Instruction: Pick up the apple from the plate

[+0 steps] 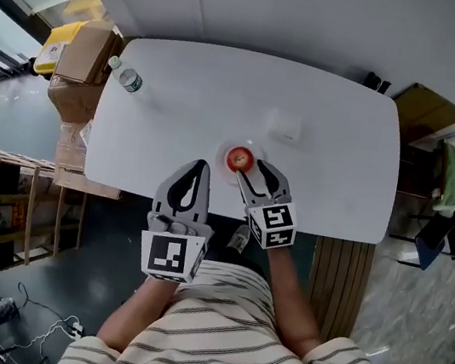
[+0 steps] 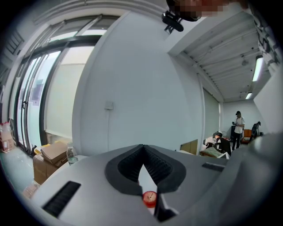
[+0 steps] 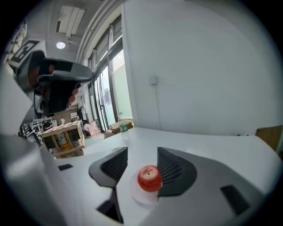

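Fingers (image 3: pixel 173 170) of the right gripper (image 3: pixel 142 165) stand moderately apart and grip nothing. The apple (image 3: pixel 150 178) shows in the gap between them, resting on a white plate (image 3: pixel 137 194) near the front edge of the white table (image 1: pixel 339 135). In the right gripper view the apple sits off-centre, against or just in front of the right-hand pad and clear of the left-hand pad (image 3: pixel 116 165); contact with the right-hand pad cannot be confirmed. In the head view the fruit lies just ahead of the fingertips, toward the left-hand one, so the two views disagree on the sideways offset, and how deep the apple sits inside the jaws is uncertain. The apple is round, stem up, with no long axis to align to. Judged from these views, the coming move depends on carrying the jaws slightly further forward and down, centred so that both pads meet the widest part. The right gripper is much the nearer. The left gripper (image 1: pixel 201 166) has its fingertips together, holds nothing, and sits over the table edge to the apple's left; its own view shows the apple only as a small shape below the closed pads. The plate's rim is hard to separate from the table in the head view, the apple's underside is hidden, and a pale object (image 1: pixel 286 126) beyond the apple is too faint to name.
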